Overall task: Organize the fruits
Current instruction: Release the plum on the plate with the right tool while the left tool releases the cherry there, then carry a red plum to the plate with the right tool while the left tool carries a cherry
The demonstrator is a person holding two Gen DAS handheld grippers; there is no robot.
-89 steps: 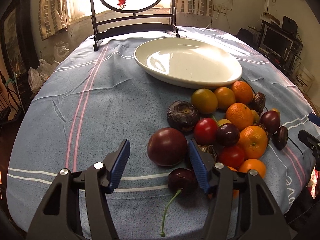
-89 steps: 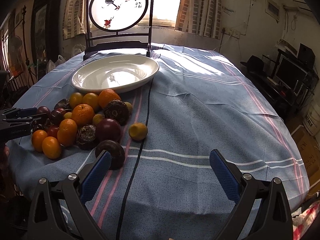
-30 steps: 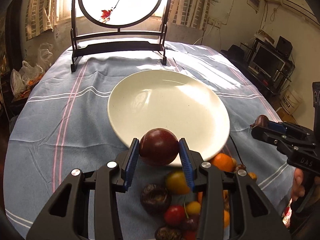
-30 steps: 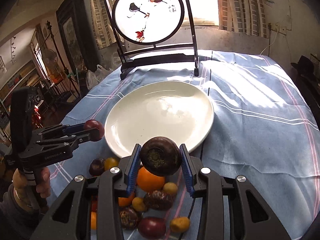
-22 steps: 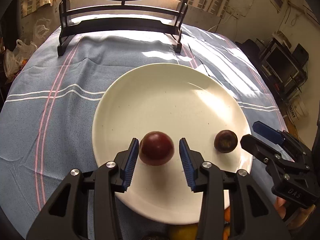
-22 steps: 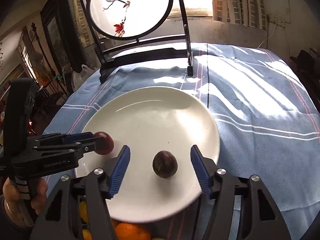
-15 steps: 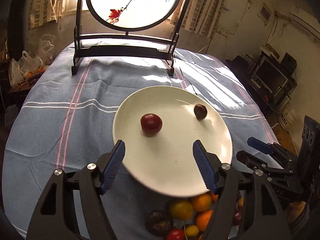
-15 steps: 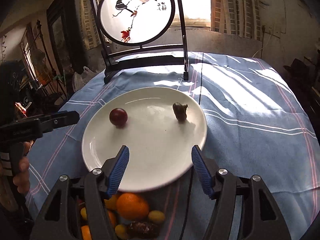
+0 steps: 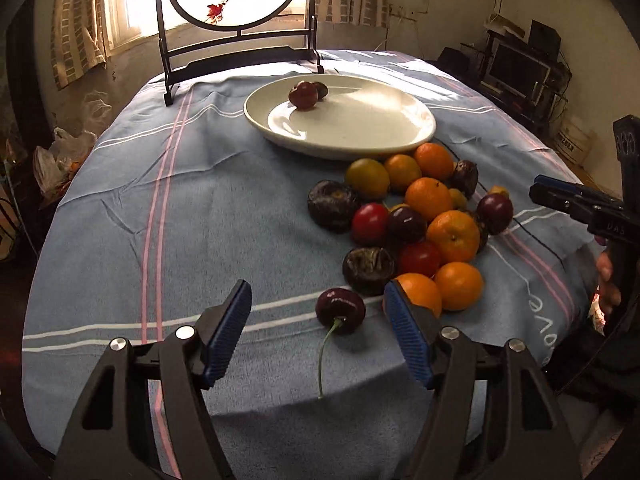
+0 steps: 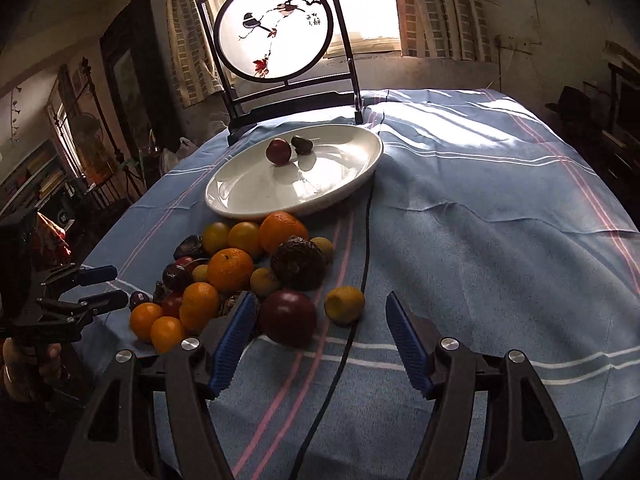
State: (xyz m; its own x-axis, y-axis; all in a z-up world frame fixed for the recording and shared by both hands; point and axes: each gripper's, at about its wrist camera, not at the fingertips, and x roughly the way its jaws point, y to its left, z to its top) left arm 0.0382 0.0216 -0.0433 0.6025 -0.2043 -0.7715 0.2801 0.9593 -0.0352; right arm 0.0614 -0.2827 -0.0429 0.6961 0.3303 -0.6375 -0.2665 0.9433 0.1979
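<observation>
Jaws of both grippers gape empty: left gripper [image 9: 318,322] frames a cherry [image 9: 340,311], right gripper [image 10: 318,322] a plum [image 10: 289,317].

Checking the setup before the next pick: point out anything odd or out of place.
A thin black cable runs across the tablecloth from under the white plate, past the fruit pile. Several dark fruits, like one, look wrinkled.

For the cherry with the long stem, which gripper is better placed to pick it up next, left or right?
Left, probably. The left gripper is open, and the cherry lies on the cloth right between its fingers. The right gripper is also open, but it faces a dark red plum instead.
</observation>
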